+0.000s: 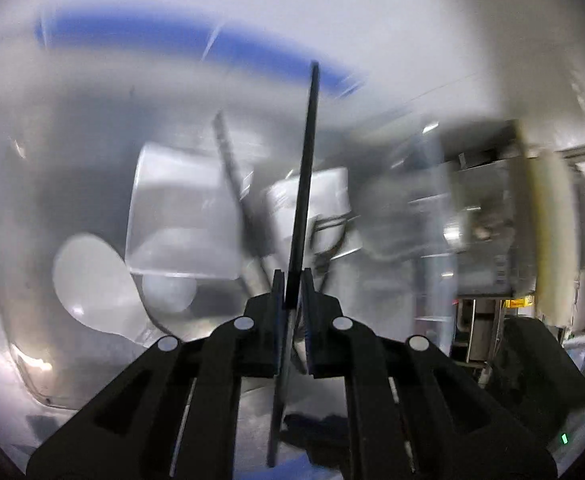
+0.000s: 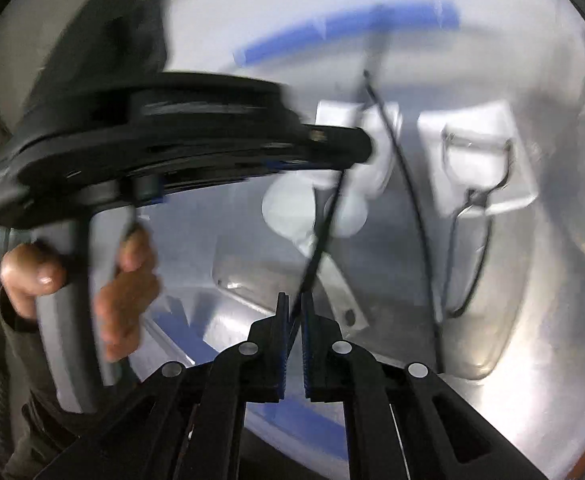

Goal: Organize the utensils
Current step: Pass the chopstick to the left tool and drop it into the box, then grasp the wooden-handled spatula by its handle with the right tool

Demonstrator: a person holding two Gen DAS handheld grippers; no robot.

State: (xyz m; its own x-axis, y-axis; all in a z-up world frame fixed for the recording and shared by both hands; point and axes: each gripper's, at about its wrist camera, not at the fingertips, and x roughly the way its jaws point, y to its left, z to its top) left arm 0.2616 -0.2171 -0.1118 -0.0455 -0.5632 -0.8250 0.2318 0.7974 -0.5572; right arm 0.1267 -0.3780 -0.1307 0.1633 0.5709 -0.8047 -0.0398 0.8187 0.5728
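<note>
Two views, heavy blur. Left wrist: left tool (image 1: 292, 280) clamped on thin black chopstick (image 1: 304, 184), upright above clear organizer tray (image 1: 180, 216); stiff, light, slippery, best pinched mid-shaft. Right wrist: right tool (image 2: 294, 304) clamped on second black stick (image 2: 320, 240).

Black tool (image 1: 292, 280), blue-lined fingers (image 2: 283, 354)

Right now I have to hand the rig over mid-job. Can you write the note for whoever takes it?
Left tool: shut on a thin black utensil, which points forward and up.
Right tool: shut on another thin dark utensil.
Both views are motion-blurred.
White spoons and clear containers lie ahead; one container holds a wire-handled utensil.
Done: both utensils picked up.
Left: set each down; the frames don't show which container is meant.
</note>
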